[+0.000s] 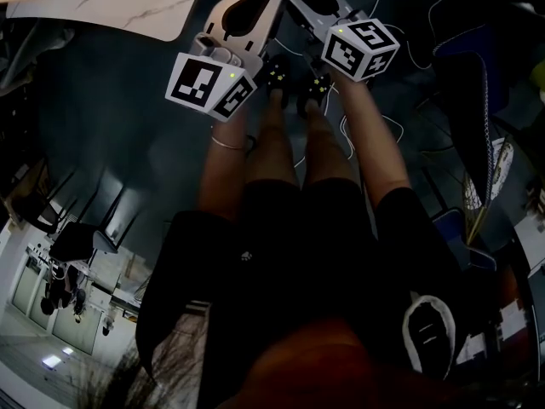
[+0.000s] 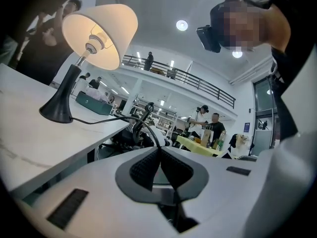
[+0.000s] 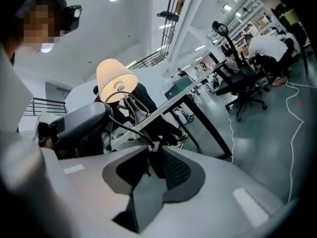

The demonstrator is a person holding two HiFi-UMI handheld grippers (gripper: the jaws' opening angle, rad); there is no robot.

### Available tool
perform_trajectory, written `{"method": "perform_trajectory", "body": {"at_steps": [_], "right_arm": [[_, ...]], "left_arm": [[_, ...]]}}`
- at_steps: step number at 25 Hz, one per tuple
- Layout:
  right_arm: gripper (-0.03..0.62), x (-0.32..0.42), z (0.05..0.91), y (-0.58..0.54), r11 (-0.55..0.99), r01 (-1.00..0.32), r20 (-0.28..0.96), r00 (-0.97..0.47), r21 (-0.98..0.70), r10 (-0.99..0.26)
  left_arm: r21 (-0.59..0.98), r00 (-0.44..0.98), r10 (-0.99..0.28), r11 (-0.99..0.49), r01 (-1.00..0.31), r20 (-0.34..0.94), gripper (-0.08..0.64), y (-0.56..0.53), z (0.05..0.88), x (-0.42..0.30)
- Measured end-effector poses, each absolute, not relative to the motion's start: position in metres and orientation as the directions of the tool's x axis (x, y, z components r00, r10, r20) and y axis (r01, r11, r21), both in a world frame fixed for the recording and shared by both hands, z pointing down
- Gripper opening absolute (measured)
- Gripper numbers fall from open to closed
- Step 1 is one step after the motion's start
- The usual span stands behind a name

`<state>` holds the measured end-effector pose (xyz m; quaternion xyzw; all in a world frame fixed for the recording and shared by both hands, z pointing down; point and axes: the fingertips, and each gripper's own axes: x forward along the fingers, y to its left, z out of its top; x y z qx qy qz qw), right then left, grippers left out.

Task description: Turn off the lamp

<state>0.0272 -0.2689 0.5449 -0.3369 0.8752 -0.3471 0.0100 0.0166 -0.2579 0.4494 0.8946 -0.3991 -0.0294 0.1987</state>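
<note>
The lamp (image 2: pixel 99 31) is lit; its cream shade sits on a black base (image 2: pixel 59 105) on the white table (image 2: pixel 29 148). A black cable (image 2: pixel 106 119) runs from the base and arcs down into my left gripper (image 2: pixel 159 151), whose jaws are shut on it. In the right gripper view the lit lamp (image 3: pixel 115 81) stands behind, and the cable (image 3: pixel 126 128) runs from the left gripper's grey body (image 3: pixel 79 125) into my right gripper (image 3: pixel 151 150), closed on a small black piece of that cable. From the head view both grippers, left (image 1: pixel 254 2) and right (image 1: pixel 308 0), are side by side beside the table corner (image 1: pixel 111 2).
A black office chair (image 3: pixel 242 81) stands on the grey floor, with a white cord (image 3: pixel 293 128) trailing beside it. Table legs (image 3: pixel 208 128) descend beside my right gripper. People stand by a yellow-green table (image 2: pixel 198 144) far off. The person's legs (image 1: pixel 289 152) are below the grippers.
</note>
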Motion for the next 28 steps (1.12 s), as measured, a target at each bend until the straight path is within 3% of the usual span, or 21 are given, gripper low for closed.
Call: {"method": "perform_trajectory", "body": {"at_steps": [15,28], "right_arm": [[0.060,0.026,0.540,-0.260,0.517,-0.453,0.167,-0.846,-0.726,-0.506],[0.060,0.029,0.519,-0.240,0.611,-0.260,0.024,-0.930,-0.748,-0.367]], "left_arm": [[0.277,0.729,-0.671,-0.680,-0.678,0.135,0.023,-0.248,0.460,0.020],[0.344,0.746,-0.604,-0.663,-0.665,0.279,0.081,-0.226,0.515,0.002]]}}
